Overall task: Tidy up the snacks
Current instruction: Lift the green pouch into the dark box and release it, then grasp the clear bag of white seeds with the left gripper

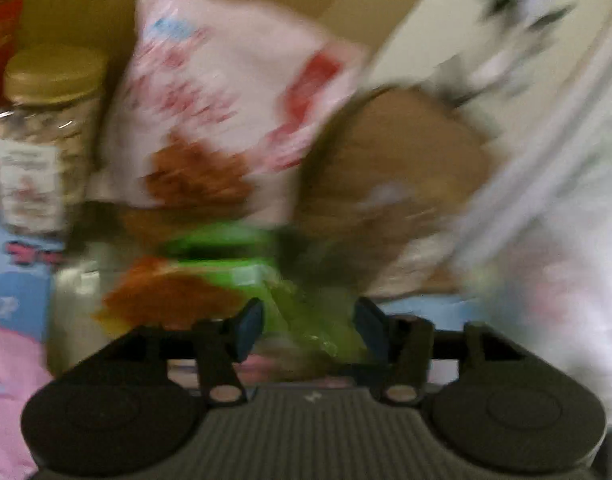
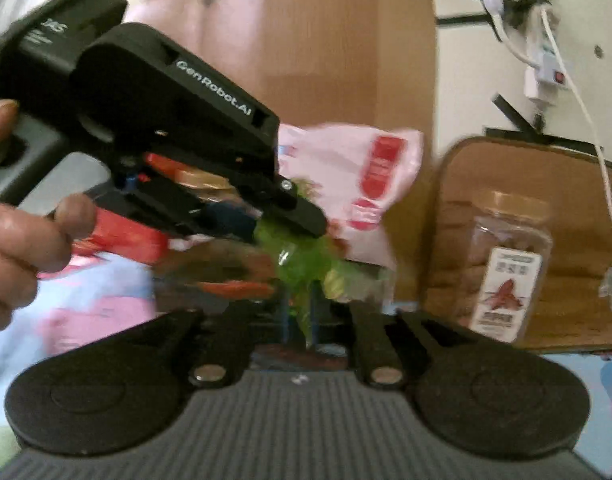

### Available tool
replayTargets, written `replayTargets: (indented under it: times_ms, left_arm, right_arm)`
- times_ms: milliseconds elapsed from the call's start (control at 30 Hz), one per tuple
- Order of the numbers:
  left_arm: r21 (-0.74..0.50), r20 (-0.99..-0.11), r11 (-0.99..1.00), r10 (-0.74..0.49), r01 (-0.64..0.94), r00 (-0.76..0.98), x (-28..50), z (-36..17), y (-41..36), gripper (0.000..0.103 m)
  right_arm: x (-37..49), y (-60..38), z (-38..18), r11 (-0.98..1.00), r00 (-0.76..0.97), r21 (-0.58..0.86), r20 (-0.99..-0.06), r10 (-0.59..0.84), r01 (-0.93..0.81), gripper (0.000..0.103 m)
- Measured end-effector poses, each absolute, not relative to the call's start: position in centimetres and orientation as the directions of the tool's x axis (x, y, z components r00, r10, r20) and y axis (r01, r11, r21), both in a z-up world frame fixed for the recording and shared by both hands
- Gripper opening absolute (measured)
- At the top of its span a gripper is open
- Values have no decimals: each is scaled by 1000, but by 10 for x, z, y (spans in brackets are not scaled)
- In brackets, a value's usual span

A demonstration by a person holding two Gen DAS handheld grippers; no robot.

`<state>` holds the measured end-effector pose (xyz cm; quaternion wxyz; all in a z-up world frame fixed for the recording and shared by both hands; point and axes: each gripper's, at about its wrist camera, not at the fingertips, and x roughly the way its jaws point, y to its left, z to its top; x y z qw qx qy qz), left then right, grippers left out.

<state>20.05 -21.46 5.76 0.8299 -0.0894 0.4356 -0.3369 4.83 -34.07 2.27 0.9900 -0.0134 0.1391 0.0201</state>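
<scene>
A green snack bag [image 1: 225, 276] lies blurred in front of my left gripper [image 1: 312, 328], whose blue pads stand apart around the bag's lower corner. My right gripper [image 2: 299, 320] is shut on the same green bag [image 2: 306, 256]. The left gripper's black body [image 2: 153, 120] fills the upper left of the right wrist view, its fingers near the bag. A pink-and-white snack bag [image 1: 225, 100] stands behind; it also shows in the right wrist view [image 2: 358, 184]. A clear jar with a gold lid [image 1: 45, 136] stands at left.
A second gold-lidded jar [image 2: 506, 264] stands before a brown cushion [image 2: 578, 208]. A brown board [image 2: 326, 48] backs the scene. A red pack [image 2: 125, 236] lies at left on a pink-and-blue cloth [image 2: 85, 304]. White cables [image 2: 546, 60] hang on the wall.
</scene>
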Motion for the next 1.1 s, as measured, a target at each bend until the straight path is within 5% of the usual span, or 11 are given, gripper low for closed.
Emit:
replayTargets:
  times_ms: [267, 433, 633, 800, 1100]
  left_arm:
    - [-422, -662, 750, -639, 510, 392, 187, 57, -197, 53]
    - [-420, -609, 713, -680, 562, 408, 145, 72, -157, 55]
    - [-411, -682, 733, -642, 542, 352, 106, 38, -108, 55]
    - [-478, -715, 732, -646, 486, 269, 96, 4, -73, 55]
    - [-556, -641, 677, -719, 482, 269, 86, -9, -61, 62]
  right_arm:
    - [10, -363, 8, 983, 954, 174, -281, 103, -55, 19]
    - [-11, -368, -6, 911, 897, 396, -350, 269, -118, 32]
    - [-27, -353, -25, 804, 799, 576, -408, 442, -151, 33]
    - [-41, -338, -32, 764, 743, 629, -441, 504, -144, 33]
    - [-33, -314, -36, 761, 760, 640, -442, 476, -104, 35]
